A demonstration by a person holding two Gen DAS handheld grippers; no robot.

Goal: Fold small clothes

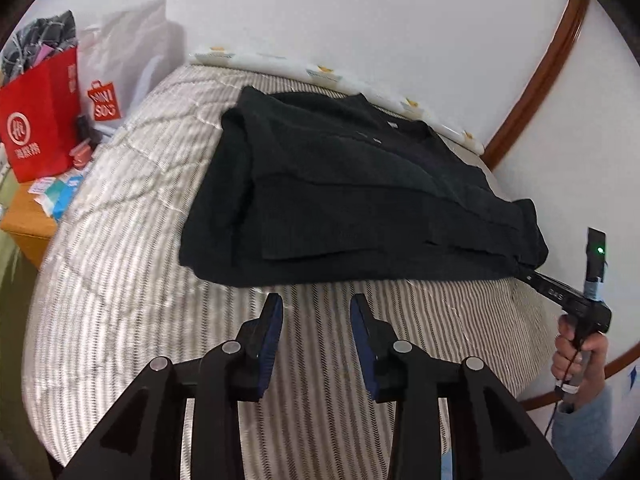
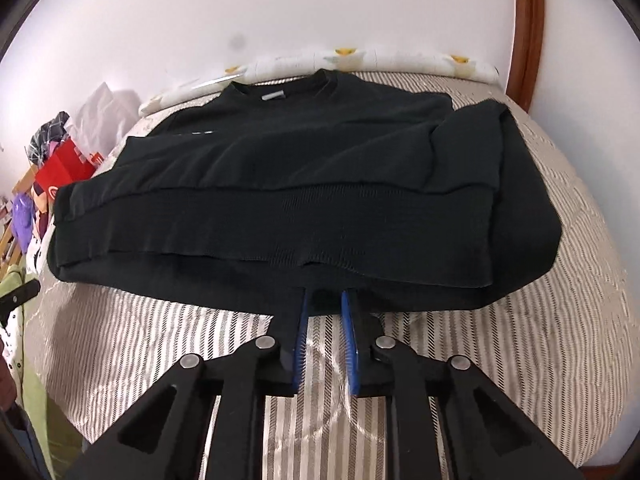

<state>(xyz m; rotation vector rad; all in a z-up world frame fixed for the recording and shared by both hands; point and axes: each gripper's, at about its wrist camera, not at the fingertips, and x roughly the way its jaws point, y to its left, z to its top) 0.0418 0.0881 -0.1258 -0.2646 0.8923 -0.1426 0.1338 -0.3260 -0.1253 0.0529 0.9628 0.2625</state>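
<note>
A black sweater (image 1: 340,184) (image 2: 280,200) lies flat on the striped bed cover (image 1: 120,240), sleeves folded in across its body and collar toward the wall. My left gripper (image 1: 316,304) hovers open just short of the near hem, with only bed cover between its blue pads. My right gripper (image 2: 325,300) has its tips at the hem with a bunch of black fabric pinched between the pads. In the left wrist view the right gripper (image 1: 524,272) meets the sweater's right corner, held by a hand (image 1: 580,352).
A red paper bag (image 1: 40,120) and a white shopping bag (image 1: 120,64) stand on a cluttered wooden bedside table (image 1: 24,220) at the left. A white roll with yellow flowers (image 2: 360,60) lies along the wall. Wooden trim (image 1: 540,80) curves at the right.
</note>
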